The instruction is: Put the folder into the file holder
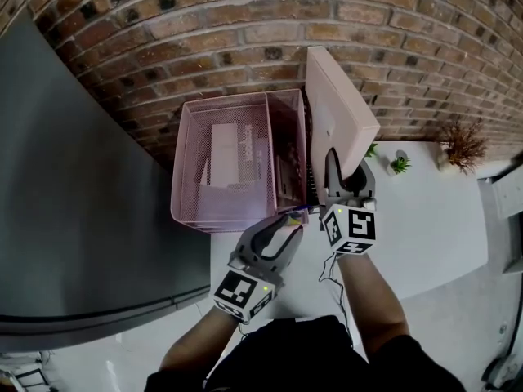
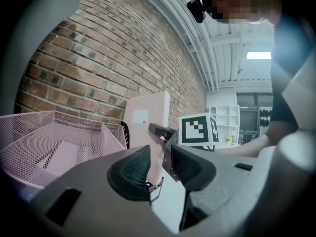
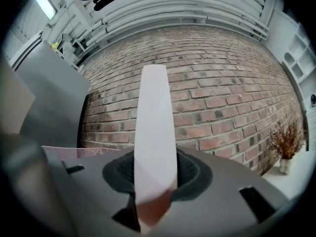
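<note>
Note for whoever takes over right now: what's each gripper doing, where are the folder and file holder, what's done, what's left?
Right gripper: shut on the bottom end of the pink folder, which it holds upright.
Left gripper: open, empty, at the near right corner of the pink mesh file holder.
Folder: beside the holder's right side, not in it.
Done: folder gripped.
Left: lower it into a compartment and release.

File holder (image 1: 221,162): pink wire mesh, metal by the look, matt coated.
Folder (image 1: 339,113): pale pink, smooth, matt board or plastic.
Wall (image 1: 204,31), upper frame: rough brick.
Panel (image 1: 73,178), left: grey, smooth, faint sheen.
Table (image 1: 433,219): white, smooth.
Right gripper (image 1: 347,170): grey matt plastic; pads (image 3: 190,174) dark, ribbed.
</note>
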Motion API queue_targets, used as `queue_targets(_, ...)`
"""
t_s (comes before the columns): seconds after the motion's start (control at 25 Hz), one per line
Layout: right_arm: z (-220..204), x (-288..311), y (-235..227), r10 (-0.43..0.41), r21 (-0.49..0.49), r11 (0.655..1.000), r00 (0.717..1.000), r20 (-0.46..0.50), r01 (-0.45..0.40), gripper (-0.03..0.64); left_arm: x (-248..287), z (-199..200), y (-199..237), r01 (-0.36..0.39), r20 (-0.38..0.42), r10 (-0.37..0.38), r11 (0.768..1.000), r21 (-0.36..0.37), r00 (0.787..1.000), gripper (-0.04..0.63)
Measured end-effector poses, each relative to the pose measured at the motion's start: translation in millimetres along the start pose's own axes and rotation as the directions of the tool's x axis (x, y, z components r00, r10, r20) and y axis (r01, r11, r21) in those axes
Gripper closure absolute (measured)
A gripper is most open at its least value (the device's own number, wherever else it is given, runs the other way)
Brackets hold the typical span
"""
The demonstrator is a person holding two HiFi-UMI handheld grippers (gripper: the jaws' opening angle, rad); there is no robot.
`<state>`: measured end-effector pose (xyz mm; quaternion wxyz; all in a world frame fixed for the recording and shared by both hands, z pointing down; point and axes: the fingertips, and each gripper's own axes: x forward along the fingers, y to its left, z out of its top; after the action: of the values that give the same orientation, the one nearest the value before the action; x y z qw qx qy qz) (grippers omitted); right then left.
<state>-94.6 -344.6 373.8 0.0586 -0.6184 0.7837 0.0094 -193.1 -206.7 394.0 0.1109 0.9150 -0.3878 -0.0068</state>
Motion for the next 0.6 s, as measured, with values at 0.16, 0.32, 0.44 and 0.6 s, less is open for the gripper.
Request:
queue_targets(0.16,-3.9,1.4,1.6,0.004,-0.005,1.000,1.000,0.014,-0.004,0.471,0.5,-3.0,3.9,-0.007,-0.008,0.007,1.000,-0.006,1.000,0.463)
queue_targets(0.32,5.7,4.0,-1.4,0.002,0.003,1.000,0.999,0.039,-0.002,0.472,2.3,-5.6,4.2,-0.005,-0.010,0.005,1.000,-0.013,1.000,0.462)
queue_targets(0.44,10.0,6.3,-1.2,0.006,-0.003,1.000,0.998,0.057,-0.006,0.472,2.9,-7.1,3.6,-0.004,-0.010,0.003,1.000,-0.019,1.000,0.463)
queue_targets(0.6,0.2,5.0,-0.9,0.001,0.000,1.000,0.998,0.064,-0.001,0.472,3.6,-10.0,2.0,0.003,-0.020,-0.003,1.000,-0.019,1.000,0.462)
